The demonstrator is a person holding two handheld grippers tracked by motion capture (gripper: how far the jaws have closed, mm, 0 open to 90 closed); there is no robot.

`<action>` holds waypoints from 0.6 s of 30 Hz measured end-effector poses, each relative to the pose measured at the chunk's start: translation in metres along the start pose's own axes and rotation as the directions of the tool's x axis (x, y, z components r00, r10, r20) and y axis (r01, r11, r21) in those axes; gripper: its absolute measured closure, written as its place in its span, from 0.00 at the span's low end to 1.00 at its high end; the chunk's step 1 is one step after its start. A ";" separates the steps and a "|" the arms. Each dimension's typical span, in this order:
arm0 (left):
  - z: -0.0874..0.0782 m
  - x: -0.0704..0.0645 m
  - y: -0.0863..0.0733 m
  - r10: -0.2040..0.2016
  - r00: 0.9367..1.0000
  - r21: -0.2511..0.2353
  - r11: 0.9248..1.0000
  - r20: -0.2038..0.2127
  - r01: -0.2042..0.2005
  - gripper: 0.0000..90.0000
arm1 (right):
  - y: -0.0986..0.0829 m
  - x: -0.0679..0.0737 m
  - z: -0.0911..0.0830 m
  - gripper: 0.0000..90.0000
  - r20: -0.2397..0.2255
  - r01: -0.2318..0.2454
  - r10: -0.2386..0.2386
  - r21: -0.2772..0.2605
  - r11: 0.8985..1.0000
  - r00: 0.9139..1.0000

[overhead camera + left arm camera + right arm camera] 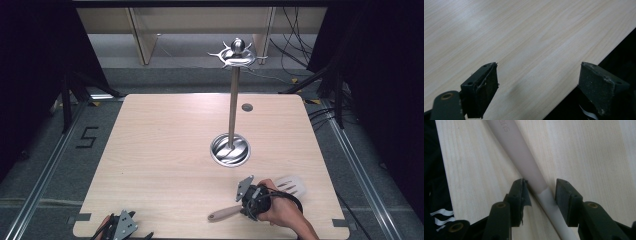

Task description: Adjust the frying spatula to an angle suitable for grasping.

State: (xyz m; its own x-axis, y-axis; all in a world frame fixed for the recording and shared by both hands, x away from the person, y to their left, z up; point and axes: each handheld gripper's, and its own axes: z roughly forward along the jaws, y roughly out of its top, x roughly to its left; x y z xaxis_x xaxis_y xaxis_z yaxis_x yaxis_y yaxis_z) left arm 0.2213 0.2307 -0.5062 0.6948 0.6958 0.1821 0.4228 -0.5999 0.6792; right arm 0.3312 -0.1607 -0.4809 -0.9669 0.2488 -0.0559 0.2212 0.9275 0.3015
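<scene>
- Right gripper view puts the right gripper (pixel 540 195) low over the pale wooden bench (pixel 586 152), its two black fingers (pixel 517 197) straddling the handle of the slotted spatula with a beige grip and a white neck and blade (pixel 524 157). The left one touches the handle; a sliver of bench shows between the handle and the right one, so the fingers are closing around it but I judge them not yet clenched.
- The handle runs diagonally between the fingers, right at the seam where beige meets white. Squaring the fingers across the handle before squeezing would, I think, stop it from twisting out.
- In the high view the spatula (pixel 225 213) lies flat near the bench's front right, grip pointing left, blade to the right beyond the person's hand (pixel 282 210).
- The left gripper (pixel 121 227) rests at the front left edge, well apart from the work; in its own view the fingers (pixel 480 88) stand wide and released over bare wood.
- Farther back stands the tall steel utensil stand with a round base and a ring of hooks on top (pixel 232 100). If the spatula is meant for a hook, gripping nearer the middle leaves the grip's end free; whether it has a hanging hole I cannot tell.
</scene>
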 end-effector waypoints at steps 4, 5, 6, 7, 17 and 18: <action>0.000 0.000 0.000 0.001 1.000 -0.001 1.000 0.000 -0.001 0.17 | 0.000 -0.004 0.000 0.68 -0.038 -0.016 0.016 -0.005 1.000 0.999; 0.001 -0.001 0.000 -0.003 1.000 -0.002 1.000 -0.003 0.003 0.17 | 0.002 -0.004 0.000 0.69 -0.032 -0.022 0.022 0.009 1.000 0.999; 0.001 -0.001 0.000 -0.010 1.000 -0.005 1.000 -0.002 0.010 0.17 | 0.003 -0.005 0.001 0.71 -0.032 0.006 -0.005 0.019 1.000 0.999; 0.000 0.000 0.000 0.007 1.000 -0.002 1.000 0.000 -0.007 0.17 | 0.005 -0.006 0.001 0.72 -0.016 0.023 -0.023 0.020 1.000 1.000; 0.001 0.000 0.001 -0.001 1.000 -0.003 1.000 -0.001 0.001 0.17 | 0.011 -0.015 -0.001 0.83 -0.001 0.112 -0.112 0.102 0.989 0.994; 0.001 -0.003 0.000 -0.035 0.999 -0.019 0.999 -0.006 0.035 0.17 | 0.012 -0.016 -0.002 0.84 -0.003 0.110 -0.111 0.140 0.984 0.994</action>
State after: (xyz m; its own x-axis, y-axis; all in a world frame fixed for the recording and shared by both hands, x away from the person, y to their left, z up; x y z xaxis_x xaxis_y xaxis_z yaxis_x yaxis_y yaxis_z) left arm 0.2197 0.2279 -0.5081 0.6759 0.7189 0.1623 0.4359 -0.5675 0.6985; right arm 0.3489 -0.1539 -0.4748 -0.9859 0.1434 -0.0867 0.1286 0.9791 0.1574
